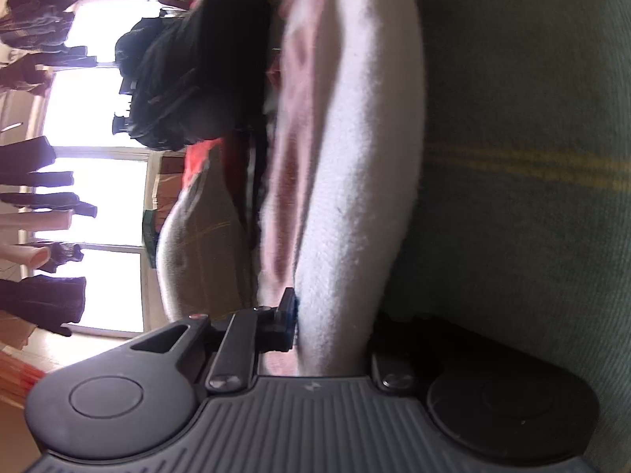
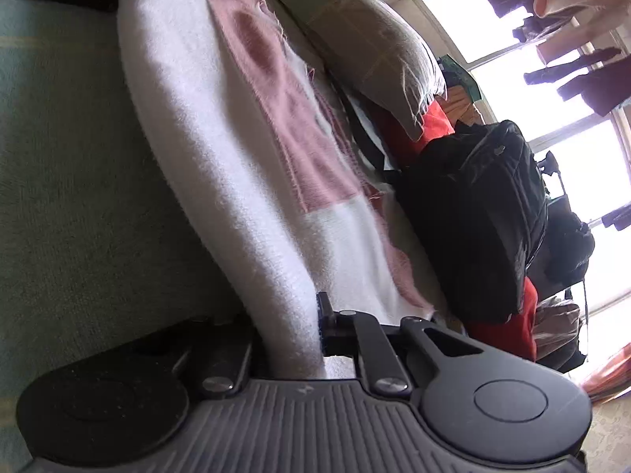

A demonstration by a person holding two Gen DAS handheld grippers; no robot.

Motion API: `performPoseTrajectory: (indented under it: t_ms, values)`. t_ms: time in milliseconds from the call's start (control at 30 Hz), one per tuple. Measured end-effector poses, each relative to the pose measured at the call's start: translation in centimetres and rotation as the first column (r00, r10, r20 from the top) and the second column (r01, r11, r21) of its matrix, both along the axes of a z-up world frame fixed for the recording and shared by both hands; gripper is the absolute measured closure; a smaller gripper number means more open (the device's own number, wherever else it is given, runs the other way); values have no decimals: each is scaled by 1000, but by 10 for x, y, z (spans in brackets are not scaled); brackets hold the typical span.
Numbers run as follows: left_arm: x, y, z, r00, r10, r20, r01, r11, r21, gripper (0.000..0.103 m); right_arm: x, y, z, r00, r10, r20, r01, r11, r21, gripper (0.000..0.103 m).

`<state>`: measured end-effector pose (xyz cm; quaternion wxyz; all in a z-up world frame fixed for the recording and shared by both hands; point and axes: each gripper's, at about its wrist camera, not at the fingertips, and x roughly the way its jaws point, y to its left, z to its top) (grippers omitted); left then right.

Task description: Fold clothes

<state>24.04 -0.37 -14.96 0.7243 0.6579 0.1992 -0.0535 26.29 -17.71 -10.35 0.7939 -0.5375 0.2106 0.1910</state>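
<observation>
Now both hand-held grippers, left and right, clamp the white-and-pink garment, its long fold running straight ahead between them over the green bedcover.

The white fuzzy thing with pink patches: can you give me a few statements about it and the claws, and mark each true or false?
1. Both claws grip the garment. True: the left claw and the right claw each pinch a fold of it.
2. The garment is plain white. False: it has pink patches.
3. It lies on a green bedcover. True.
4. The backpack is red. False: it is black, with red cloth beside it.
5. A grey pillow lies beyond the garment. True.
6. The room is dark. False: bright windows light it.
</observation>
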Motion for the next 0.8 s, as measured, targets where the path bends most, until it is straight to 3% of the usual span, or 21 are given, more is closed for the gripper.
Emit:
performPoseTrajectory:
  t_ms: [167, 300, 600, 800]
  values:
    - [-20, 0, 23, 1000, -10, 20, 10, 999, -31, 90, -18, -5, 33, 1000, -10, -26, 11, 999, 40, 92]
    - [-55, 5, 28, 999, -54, -7, 54, 999, -1, 90, -45, -12, 52, 994, 12, -104, -6, 998, 65, 92]
    - [-162, 1, 28, 993, -114, -38, 115, 993, 34, 89, -139, -21, 62, 978, 37, -206, -26, 998, 53, 92]
    - [-207, 2, 31, 992, -122, -44, 123, 992, 23, 89, -187, -25, 65, 970, 38, -241, -22, 998, 66, 91]
